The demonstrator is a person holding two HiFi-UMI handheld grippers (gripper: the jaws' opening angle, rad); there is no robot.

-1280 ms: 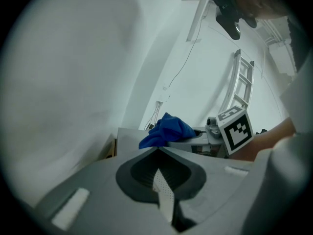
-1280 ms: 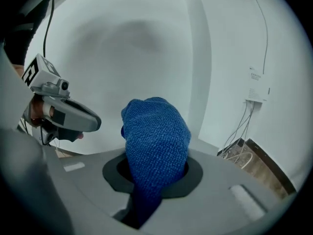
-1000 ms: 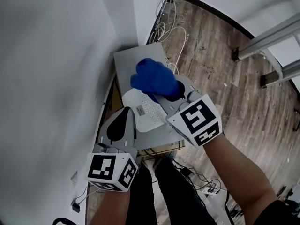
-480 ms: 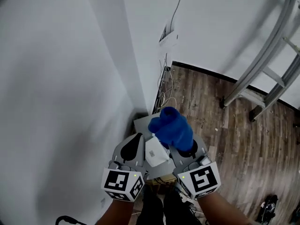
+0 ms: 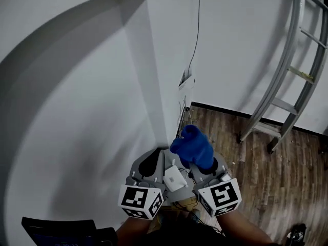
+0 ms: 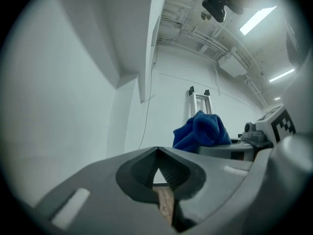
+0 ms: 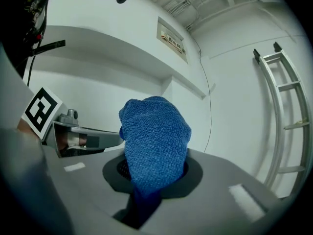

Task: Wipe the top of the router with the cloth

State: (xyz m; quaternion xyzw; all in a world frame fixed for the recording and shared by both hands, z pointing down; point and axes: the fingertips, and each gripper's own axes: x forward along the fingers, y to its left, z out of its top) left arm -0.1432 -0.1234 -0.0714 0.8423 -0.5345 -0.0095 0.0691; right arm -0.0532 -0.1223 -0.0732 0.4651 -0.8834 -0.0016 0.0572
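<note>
- Wall sign, upper centre: print too small to read.
- Right claw clamped on blue cloth.
- Left claw closed, tips meeting, empty.
- Router low centre, between claws.

Cloth: blue terry, bunched, standing upright, lower end clamped in right gripper. Router: white, flat, just near-left of cloth.

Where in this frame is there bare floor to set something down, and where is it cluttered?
Bare wooden floor lies open between the feet of the ladder and the right gripper holding the cloth. Crowded: cables bunch at the wall's base in the corner, and the router sits tight between the left gripper and the right one.
</note>
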